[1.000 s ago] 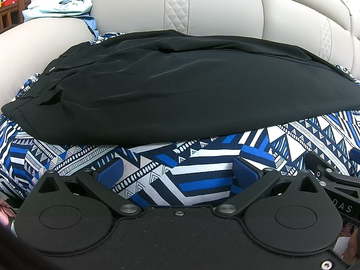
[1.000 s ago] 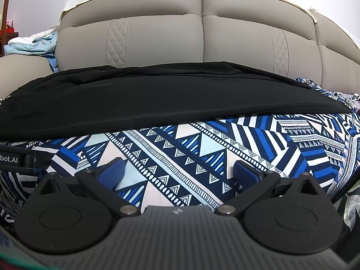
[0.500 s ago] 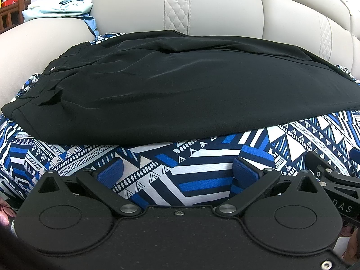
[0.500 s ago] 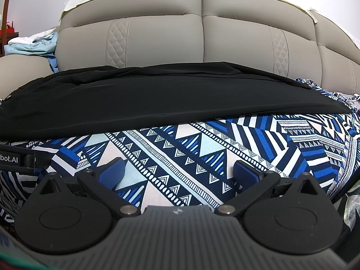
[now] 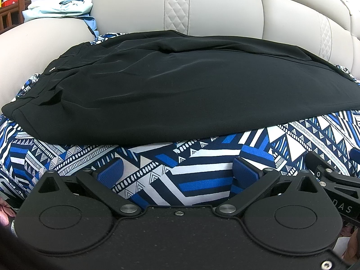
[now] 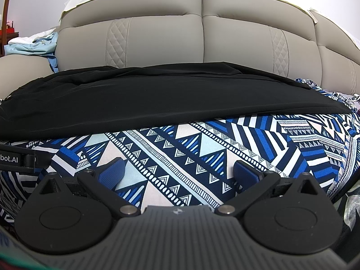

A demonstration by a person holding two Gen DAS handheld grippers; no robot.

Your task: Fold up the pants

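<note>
Black pants lie flat, folded lengthwise, across a blue, white and navy patterned cloth on the sofa seat, waistband at the left. They also show in the right wrist view. My left gripper is open and empty, over the cloth just short of the pants' near edge. My right gripper is open and empty, a little further back from the near edge, over the patterned cloth.
A grey leather sofa back rises behind the pants. Light blue clothes lie on the left armrest. The right gripper's body shows at the right of the left wrist view; the left gripper's body at the left of the right view.
</note>
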